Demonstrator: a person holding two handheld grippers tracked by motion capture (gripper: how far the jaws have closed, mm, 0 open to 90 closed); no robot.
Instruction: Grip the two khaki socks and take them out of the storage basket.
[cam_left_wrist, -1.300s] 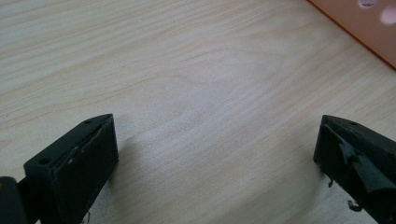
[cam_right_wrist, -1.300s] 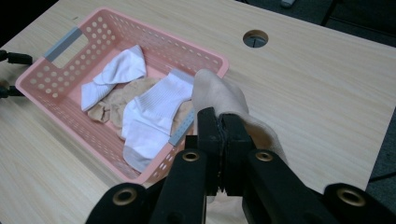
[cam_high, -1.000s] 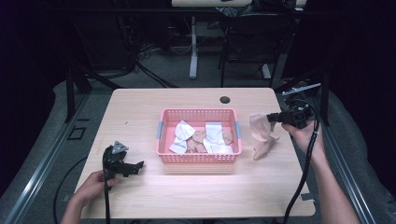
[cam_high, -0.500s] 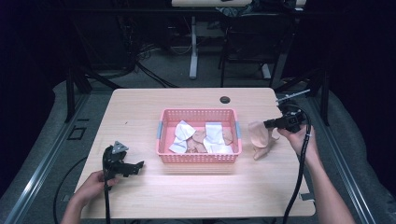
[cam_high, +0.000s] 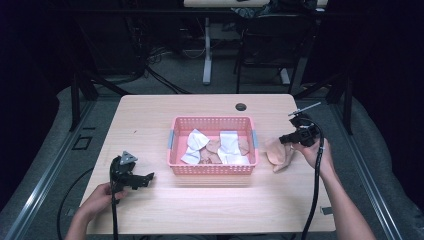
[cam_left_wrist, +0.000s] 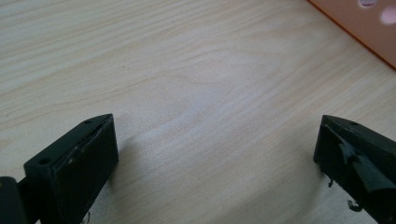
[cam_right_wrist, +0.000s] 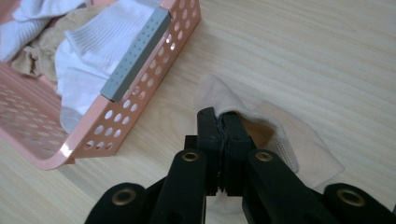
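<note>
A pink perforated basket (cam_high: 176, 136) (cam_right_wrist: 140, 79) sits mid-table and holds white socks (cam_high: 231, 145) (cam_right_wrist: 98, 44) and beige socks (cam_high: 214, 148). Right of the basket a beige sock (cam_high: 276, 154) (cam_right_wrist: 285, 140) droops onto the wood. My right gripper (cam_high: 286, 138) (cam_right_wrist: 224, 119) is shut on its cuff edge. My left gripper (cam_high: 147, 177) (cam_left_wrist: 215, 154) rests low over bare wood at the front left, jaws wide apart with nothing between them. A corner of the basket (cam_left_wrist: 359, 23) shows at the top right of the left gripper view.
The light wooden table (cam_high: 150, 115) has a round black cable hole (cam_high: 241, 107) near its far edge. Dark chair and desk legs stand on the grey floor beyond the table. Cables trail from both grippers toward the front edge.
My right gripper has come down toward the table with the beige sock, which now lies partly on the wood beside the basket. The left gripper has stayed still.
</note>
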